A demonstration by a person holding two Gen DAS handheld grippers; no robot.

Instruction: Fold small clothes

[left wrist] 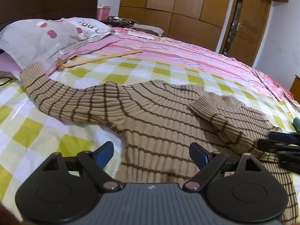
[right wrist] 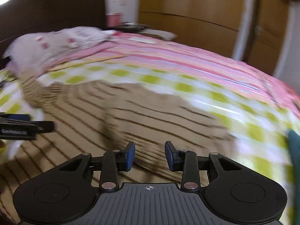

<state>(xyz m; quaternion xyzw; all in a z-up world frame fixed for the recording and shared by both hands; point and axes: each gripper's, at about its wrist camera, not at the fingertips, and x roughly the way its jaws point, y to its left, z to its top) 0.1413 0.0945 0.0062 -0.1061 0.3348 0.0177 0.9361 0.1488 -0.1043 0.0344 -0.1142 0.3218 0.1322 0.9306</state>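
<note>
Looking for writing first: only partial dark letters on the grey pillowcase (left wrist: 46,35), far beyond the left gripper (left wrist: 151,154), too cut off and creased to read. The small emblem on each gripper body is a mark, not text.

Left gripper: jaws spread wide, nothing between them, blue pads clear of the knit. Tan striped sweater (left wrist: 150,116) lies flat on the checked cover (left wrist: 46,136) directly ahead of and under those jaws. One sleeve (left wrist: 56,95) runs out far to the left of them, cuff ending close to the pillowcase. The other sleeve (left wrist: 221,118) is folded back onto the body, ahead and right of the jaws.

Right gripper (right wrist: 149,156): jaws partly closed, a narrow gap, pads not touching cloth, nothing held. Its view is motion-blurred. The folded sleeve sits just ahead of its jaws, hem area below them. From the left view, its black fingers enter at the right edge, over the sweater's right side.

Edges and room: a wooden hanger (left wrist: 99,59) lies well beyond the left jaws, past the sweater's shoulder. Open checked cover left of the left jaws and beyond the collar; pink striped bedding (left wrist: 196,56) behind that. A dark teal item (right wrist: 294,150) sits right of the right jaws at the frame edge, unclear what. The wardrobe (left wrist: 178,5) stands far behind.
</note>
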